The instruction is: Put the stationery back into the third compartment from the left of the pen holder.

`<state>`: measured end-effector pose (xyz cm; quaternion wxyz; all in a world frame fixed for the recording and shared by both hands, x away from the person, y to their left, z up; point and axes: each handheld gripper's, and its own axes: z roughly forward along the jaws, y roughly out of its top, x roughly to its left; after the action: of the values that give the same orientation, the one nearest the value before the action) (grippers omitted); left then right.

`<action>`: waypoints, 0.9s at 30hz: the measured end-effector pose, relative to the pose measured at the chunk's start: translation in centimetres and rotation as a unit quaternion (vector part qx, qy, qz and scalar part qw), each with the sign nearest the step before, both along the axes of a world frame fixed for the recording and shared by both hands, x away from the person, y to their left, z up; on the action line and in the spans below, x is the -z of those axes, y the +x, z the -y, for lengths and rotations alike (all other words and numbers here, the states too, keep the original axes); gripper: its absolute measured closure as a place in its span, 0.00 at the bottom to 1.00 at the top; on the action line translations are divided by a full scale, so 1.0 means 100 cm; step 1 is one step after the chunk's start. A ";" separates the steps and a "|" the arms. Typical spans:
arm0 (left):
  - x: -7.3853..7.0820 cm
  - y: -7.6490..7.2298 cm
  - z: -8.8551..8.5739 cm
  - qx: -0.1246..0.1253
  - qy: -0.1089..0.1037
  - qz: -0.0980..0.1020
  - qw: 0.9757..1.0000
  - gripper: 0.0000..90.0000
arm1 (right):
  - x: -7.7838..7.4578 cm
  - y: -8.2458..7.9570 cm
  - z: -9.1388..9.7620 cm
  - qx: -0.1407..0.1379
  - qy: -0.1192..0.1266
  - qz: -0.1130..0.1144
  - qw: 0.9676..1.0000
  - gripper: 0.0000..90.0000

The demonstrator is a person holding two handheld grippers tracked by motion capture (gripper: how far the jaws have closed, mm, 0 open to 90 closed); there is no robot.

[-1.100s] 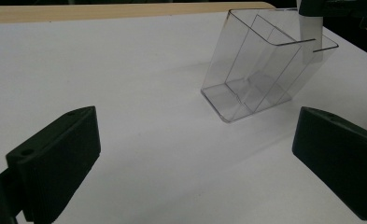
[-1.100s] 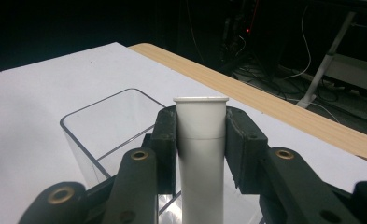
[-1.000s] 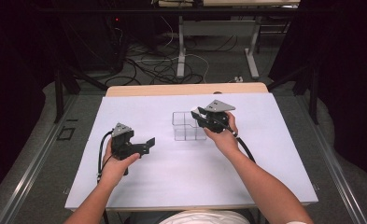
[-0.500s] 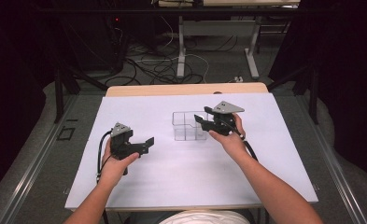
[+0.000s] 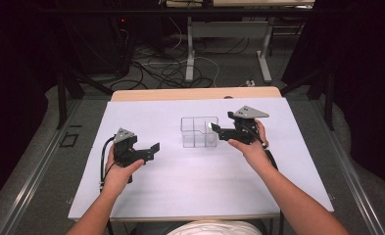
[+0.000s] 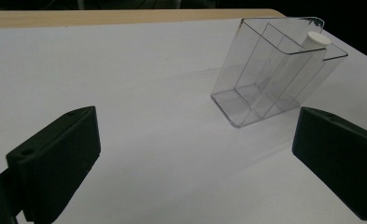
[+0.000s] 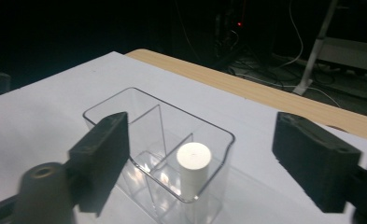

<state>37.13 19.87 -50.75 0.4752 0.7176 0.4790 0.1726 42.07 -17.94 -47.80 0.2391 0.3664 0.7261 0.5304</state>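
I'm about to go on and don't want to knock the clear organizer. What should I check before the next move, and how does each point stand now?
1. Organizer upright on the white sheet: ok.
2. White cylinder standing inside a compartment, top near the rim: ok.
3. Right claw open and gripping nothing: ok.
4. Right claw clear of the organizer: cannot tell; in the high view its tip sits at the organizer's right edge.
5. Left claw open, empty, well apart from the organizer: ok.
6. Other compartments free: ok, they look empty in the right gripper view.
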 end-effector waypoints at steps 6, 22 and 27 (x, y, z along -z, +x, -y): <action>0.000 0.001 -0.003 -0.007 0.000 0.000 1.000 0.01 | 0.001 -0.001 0.014 0.024 -0.024 -0.016 0.999 0.09; 0.000 0.002 -0.014 -0.025 0.005 0.006 1.000 0.00 | 0.009 -0.009 0.058 0.071 -0.028 -0.035 0.997 0.00; 0.000 0.002 -0.015 -0.024 0.004 0.011 1.000 0.00 | 0.014 -0.013 0.070 0.083 -0.021 -0.038 0.996 0.00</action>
<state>37.30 21.41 -50.70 0.4733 0.7059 0.4901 0.1936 40.73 -24.93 -49.16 0.2619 0.4403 0.7129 0.4788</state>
